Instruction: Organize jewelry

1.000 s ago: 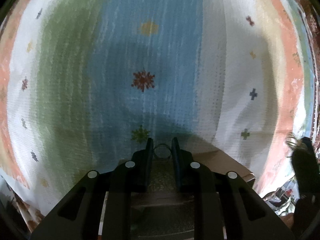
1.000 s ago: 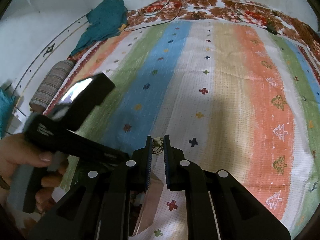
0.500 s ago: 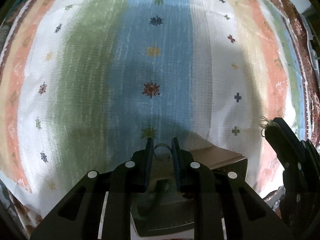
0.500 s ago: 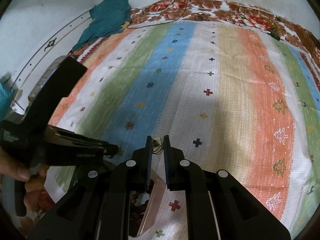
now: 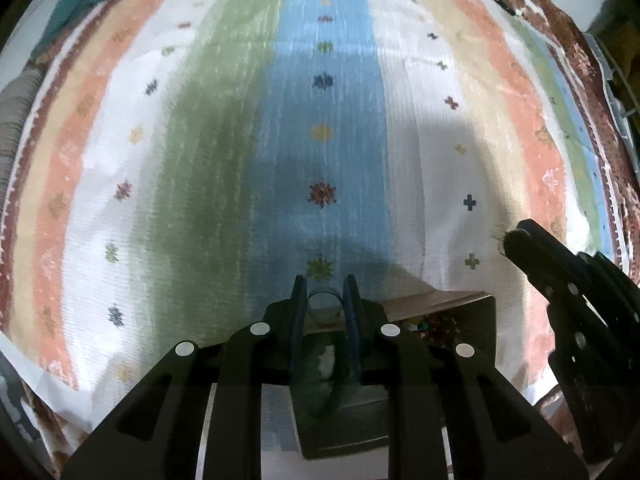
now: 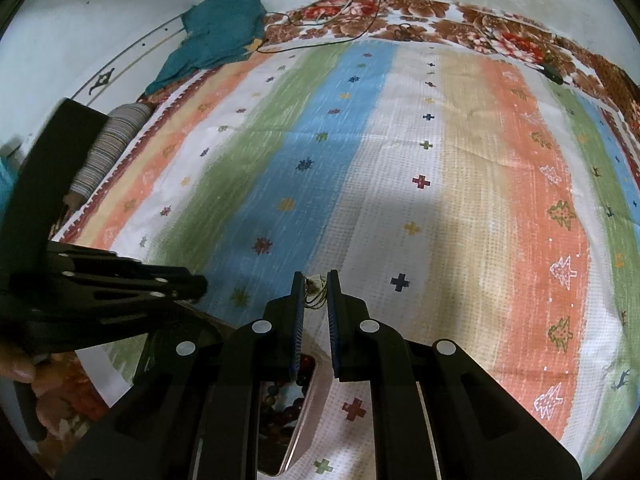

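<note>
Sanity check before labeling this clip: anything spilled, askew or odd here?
Nothing spilled. The left gripper holds a ring, the right gripper pinches a small wiry piece, both above the open box. Only oddity: a teal cloth bunched at the bedspread's far corner.

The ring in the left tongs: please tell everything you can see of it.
The ring is a thin round band, dark and perhaps translucent; its material is unclear. It stands upright, its opening facing the camera, pinched on both sides near the tips of the left tongs. It is held above the striped cloth, touching nothing else.
</note>
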{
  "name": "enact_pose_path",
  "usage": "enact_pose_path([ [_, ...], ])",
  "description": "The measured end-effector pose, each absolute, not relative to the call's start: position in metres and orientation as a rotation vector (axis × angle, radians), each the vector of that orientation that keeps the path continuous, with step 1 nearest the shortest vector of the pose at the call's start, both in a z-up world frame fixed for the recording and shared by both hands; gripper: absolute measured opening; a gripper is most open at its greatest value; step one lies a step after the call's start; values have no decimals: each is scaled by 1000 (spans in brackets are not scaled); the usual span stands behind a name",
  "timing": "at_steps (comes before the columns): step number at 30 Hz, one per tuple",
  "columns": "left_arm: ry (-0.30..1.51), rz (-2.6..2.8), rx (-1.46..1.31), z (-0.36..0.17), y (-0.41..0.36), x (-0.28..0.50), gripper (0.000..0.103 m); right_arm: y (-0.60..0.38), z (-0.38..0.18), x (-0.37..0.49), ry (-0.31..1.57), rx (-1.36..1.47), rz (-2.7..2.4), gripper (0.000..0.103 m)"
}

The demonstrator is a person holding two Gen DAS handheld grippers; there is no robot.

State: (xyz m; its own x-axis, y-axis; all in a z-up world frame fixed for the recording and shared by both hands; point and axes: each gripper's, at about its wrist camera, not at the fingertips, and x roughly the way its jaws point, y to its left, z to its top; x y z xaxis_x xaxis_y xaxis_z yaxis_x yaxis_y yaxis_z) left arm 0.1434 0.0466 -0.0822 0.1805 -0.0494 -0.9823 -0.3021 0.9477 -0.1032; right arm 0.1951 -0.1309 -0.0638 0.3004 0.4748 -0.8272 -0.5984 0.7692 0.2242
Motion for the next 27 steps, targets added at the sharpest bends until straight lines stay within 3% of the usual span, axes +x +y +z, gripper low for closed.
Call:
enact_pose_path([
  [27, 984, 92, -81, -42, -1, 69, 18, -128, -45, 135, 975, -112, 716, 12],
])
